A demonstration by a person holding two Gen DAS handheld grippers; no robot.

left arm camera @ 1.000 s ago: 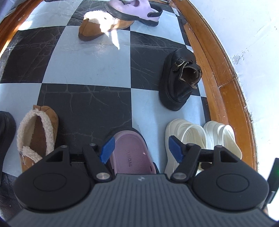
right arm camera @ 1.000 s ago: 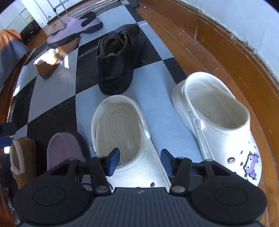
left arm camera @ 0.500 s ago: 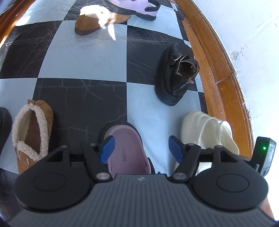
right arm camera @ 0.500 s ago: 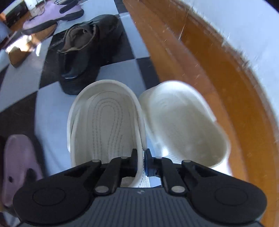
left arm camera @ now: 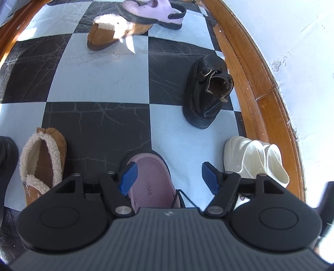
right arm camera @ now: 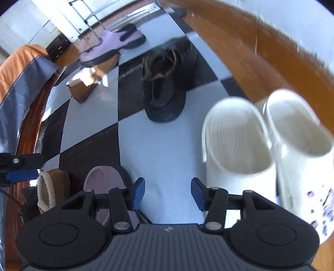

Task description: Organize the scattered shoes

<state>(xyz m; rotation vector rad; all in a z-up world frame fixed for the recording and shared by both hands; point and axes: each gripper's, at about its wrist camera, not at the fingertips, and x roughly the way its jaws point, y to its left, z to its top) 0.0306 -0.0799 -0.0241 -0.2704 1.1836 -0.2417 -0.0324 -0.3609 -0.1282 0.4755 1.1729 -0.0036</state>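
Note:
Two white clogs (right arm camera: pixel 235 141) stand side by side against the wooden border, also seen in the left wrist view as white clogs (left arm camera: pixel 250 158). My right gripper (right arm camera: pixel 168 191) hangs just left of them, its jaws opening with only bare floor between. My left gripper (left arm camera: pixel 169 177) is open above a pink slipper (left arm camera: pixel 152 181), without touching it. A black buckle shoe (left arm camera: pixel 208 93) stands further ahead. One tan fleece slipper (left arm camera: pixel 43 162) lies at the left, and another tan slipper (left arm camera: pixel 112 31) lies far ahead under a lilac shoe (left arm camera: pixel 152 10).
A wooden border (left arm camera: pixel 256 87) and a white wall (left arm camera: pixel 302 52) close off the right side. Another black shoe (left arm camera: pixel 6 154) shows at the left edge. Orange and grey cloth (right arm camera: pixel 23 68) lies far left. The checkered floor (left arm camera: pixel 100 79) spreads between the shoes.
Half a second ago my right gripper was shut on the left clog's side wall, with the clogs drawn together. Now it has let go and swung left. The left gripper stays put.

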